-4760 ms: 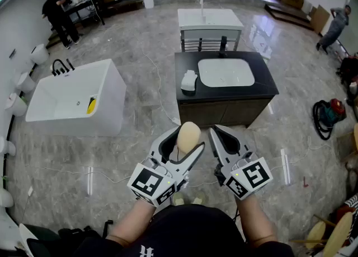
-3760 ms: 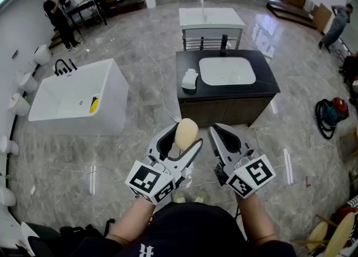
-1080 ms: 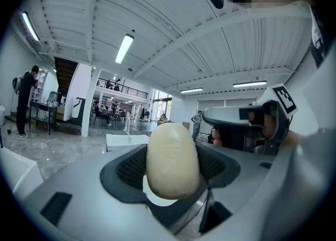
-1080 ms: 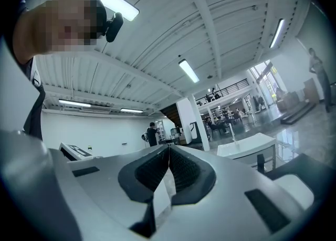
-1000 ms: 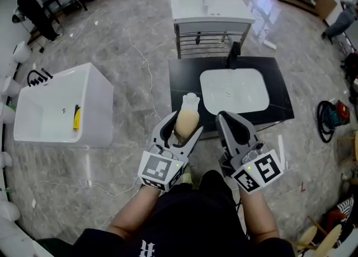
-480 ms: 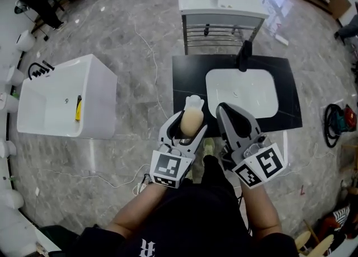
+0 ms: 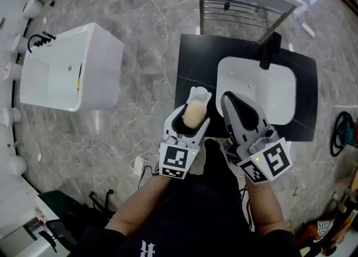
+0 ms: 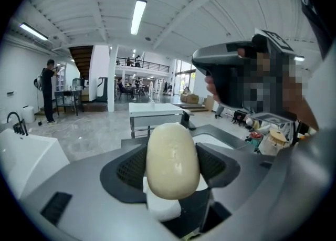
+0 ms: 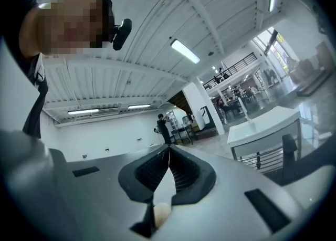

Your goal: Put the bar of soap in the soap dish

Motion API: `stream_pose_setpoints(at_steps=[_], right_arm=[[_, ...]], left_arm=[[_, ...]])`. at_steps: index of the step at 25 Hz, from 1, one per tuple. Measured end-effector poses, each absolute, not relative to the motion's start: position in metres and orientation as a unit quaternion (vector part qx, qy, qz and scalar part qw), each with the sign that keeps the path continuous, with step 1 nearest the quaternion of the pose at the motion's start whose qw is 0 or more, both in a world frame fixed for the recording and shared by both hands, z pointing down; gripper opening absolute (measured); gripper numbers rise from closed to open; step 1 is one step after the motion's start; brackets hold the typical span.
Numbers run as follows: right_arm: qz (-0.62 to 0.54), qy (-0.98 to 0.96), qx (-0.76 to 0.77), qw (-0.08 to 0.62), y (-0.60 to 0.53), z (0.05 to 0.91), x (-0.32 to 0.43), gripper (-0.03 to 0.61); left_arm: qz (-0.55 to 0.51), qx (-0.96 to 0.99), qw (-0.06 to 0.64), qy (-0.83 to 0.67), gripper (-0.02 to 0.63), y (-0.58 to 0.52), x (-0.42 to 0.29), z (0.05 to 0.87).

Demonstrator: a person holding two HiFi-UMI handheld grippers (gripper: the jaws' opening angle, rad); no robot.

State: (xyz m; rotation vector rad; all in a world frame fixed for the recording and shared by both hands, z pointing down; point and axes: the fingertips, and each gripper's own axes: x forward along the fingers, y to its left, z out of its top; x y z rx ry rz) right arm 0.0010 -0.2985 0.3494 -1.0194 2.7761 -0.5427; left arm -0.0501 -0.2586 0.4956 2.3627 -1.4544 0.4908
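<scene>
The left gripper (image 7: pixel 192 117) is clamped on the bar of soap (image 7: pixel 193 113), a cream oval standing upright between its two jaws; in the left gripper view the soap (image 8: pixel 172 157) fills the gap and both dark pads press its sides. The white soap dish (image 7: pixel 199 94) sits just beyond this gripper's tips, at the near left corner of the black table (image 7: pixel 193 65), and shows directly under the held soap as a white shape (image 8: pixel 164 207). The right gripper (image 7: pixel 234 102) is just beside the left one, over the table's front edge, its jaws closed together with nothing between them (image 9: pixel 168 164). Ahead of the right gripper lie the white sink basin (image 7: pixel 263 90) and the black faucet (image 7: pixel 269 49).
</scene>
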Motion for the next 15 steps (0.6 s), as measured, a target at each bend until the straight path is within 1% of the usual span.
stream_pose_setpoints(at_steps=[4,11,15], right_arm=[[-0.212,0.921,-0.321,0.056,-0.318,0.379,0.000,0.006],[-0.237,0.922,-0.302,0.050,-0.339,0.414,-0.007,0.006],[-0.247,0.920,-0.299,0.055,-0.350,0.421,-0.003,0.006]], left_arm=[[0.200,0.806,0.194,-0.522,0.293,-0.266,-0.051,0.533],[0.255,0.779,0.225,-0.526,0.293,-0.280,-0.055,0.590],[0.295,0.766,0.231,-0.523,0.293,-0.284,-0.055,0.612]])
